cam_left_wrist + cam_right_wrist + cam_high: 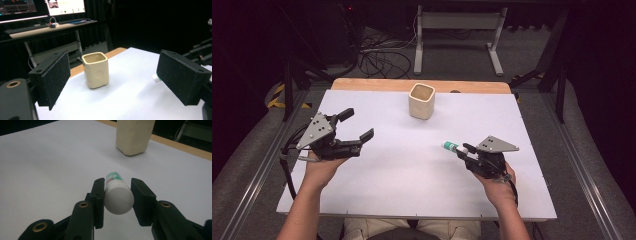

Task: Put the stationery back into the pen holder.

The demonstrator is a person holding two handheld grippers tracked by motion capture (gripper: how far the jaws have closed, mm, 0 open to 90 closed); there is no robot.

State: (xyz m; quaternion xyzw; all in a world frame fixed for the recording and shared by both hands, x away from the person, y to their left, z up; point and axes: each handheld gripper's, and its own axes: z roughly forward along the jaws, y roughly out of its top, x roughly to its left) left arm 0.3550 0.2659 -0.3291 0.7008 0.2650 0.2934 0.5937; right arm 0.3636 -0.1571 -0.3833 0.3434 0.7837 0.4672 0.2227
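The right gripper [117,195] clamps the tube [117,195], its long axis aimed toward the cup [421,100] ahead (left gripper [355,125] gapes empty).

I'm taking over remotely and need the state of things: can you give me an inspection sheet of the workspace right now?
Surface: white table top, wooden strip along far edge.
Job's things: cream square cup upright near far edge; small tube, white cap toward the camera.
Clutter: nothing seen.
Grippers: left gripper open, empty, facing the cup; right gripper shut on the tube.
Cables: bundle on floor beyond the table.
Surroundings: metal stand, monitors on a desk.
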